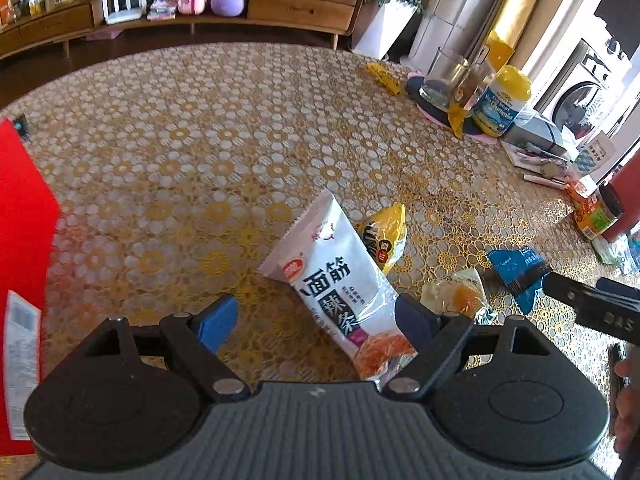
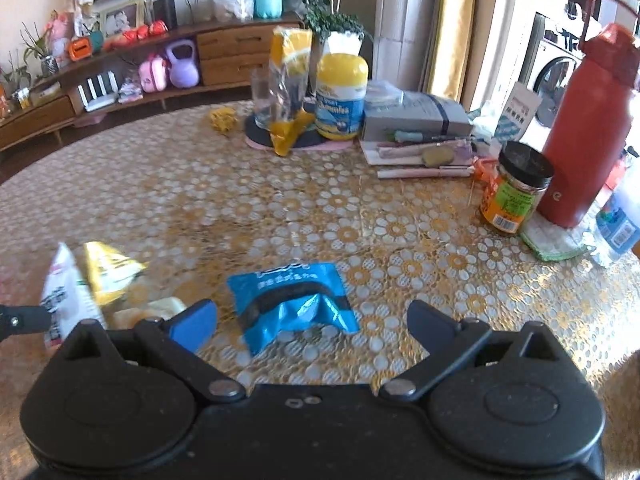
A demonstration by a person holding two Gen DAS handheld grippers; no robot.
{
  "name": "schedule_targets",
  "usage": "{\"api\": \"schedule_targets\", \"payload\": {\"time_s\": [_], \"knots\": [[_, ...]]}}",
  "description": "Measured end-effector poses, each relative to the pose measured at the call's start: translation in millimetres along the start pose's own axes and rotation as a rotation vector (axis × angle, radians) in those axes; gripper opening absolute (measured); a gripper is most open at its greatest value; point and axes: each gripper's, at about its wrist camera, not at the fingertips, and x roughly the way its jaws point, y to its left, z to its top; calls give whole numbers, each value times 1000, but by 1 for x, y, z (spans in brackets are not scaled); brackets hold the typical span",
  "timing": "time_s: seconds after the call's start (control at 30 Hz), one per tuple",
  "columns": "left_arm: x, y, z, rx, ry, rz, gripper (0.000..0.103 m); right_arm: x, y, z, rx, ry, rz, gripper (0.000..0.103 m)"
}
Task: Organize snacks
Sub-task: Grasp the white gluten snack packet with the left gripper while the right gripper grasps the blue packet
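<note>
Left gripper (image 1: 316, 322) low over worktop (image 1: 200, 140), fingers spread wide, nothing held. White spicy-strip packet (image 1: 340, 288) lies between fingers, nearer right finger, touching it. Yellow packet (image 1: 384, 236) just behind white one, partly under it. Clear-wrapped yellow snack (image 1: 460, 294) beside. Right gripper (image 2: 312, 320) fingers wide apart, nothing held; blue packet (image 2: 296, 300) flat on worktop between and just beyond fingertips. Red box (image 1: 24, 240) at left edge.

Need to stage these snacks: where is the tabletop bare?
Bare: the wide stretch between the white spicy-strip packet and the round dark mat. Crowded: around the blue foil packet and by the red bottle.
</note>
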Motion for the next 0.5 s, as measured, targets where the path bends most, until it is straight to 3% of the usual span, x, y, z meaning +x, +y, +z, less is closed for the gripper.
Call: {"api": "schedule_targets", "payload": {"time_s": [0.4,0.47,0.5], "knots": [[34,-6,2,-36,43,-32,85,55,-4,4,33,58,24,101],[36,-6,2,-39,40,-46,85,57,-1,4,30,57,29,95],[36,-7,2,-42,34,-49,80,58,0,4,29,60,38,91]]}}
